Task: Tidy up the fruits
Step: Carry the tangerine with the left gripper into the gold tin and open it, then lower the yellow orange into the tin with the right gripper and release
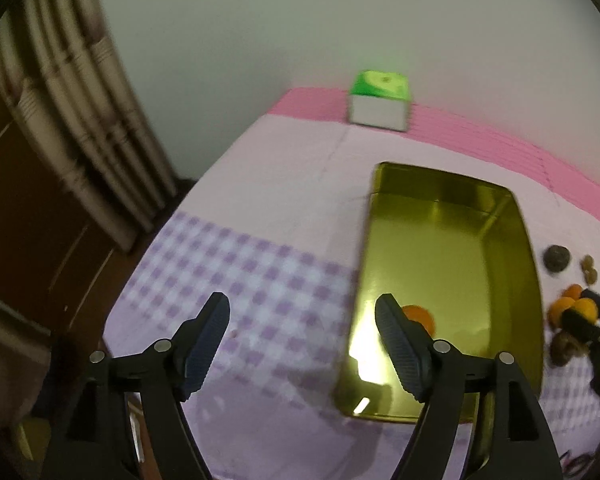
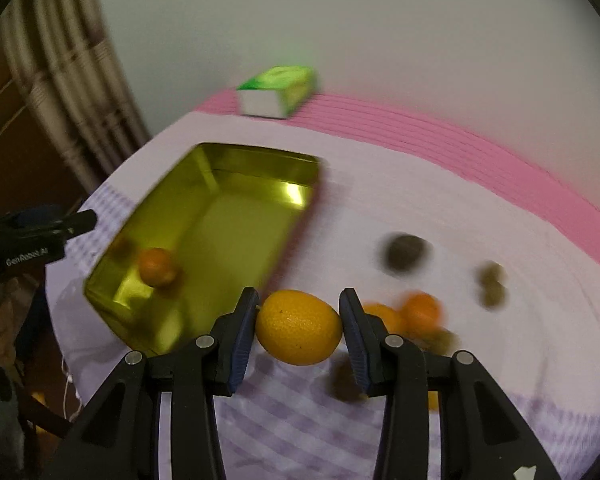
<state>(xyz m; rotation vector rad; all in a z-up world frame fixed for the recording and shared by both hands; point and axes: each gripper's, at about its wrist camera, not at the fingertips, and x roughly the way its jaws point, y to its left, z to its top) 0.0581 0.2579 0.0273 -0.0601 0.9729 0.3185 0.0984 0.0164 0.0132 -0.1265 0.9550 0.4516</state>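
While clamped, orange (image 2: 299,327) crosswise.

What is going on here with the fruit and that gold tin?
A person is sorting fruit with two handheld grippers. The right gripper is shut on an orange. The left gripper is open and empty. One orange fruit already lies in the gold tin; more fruit waits on the cloth.

A glossy gold metal rectangular tray (image 2: 204,216) is seen on matt lilac checked cloth (image 1: 236,264); the yellow-orange citrus fruit (image 2: 299,326) is dimpled.
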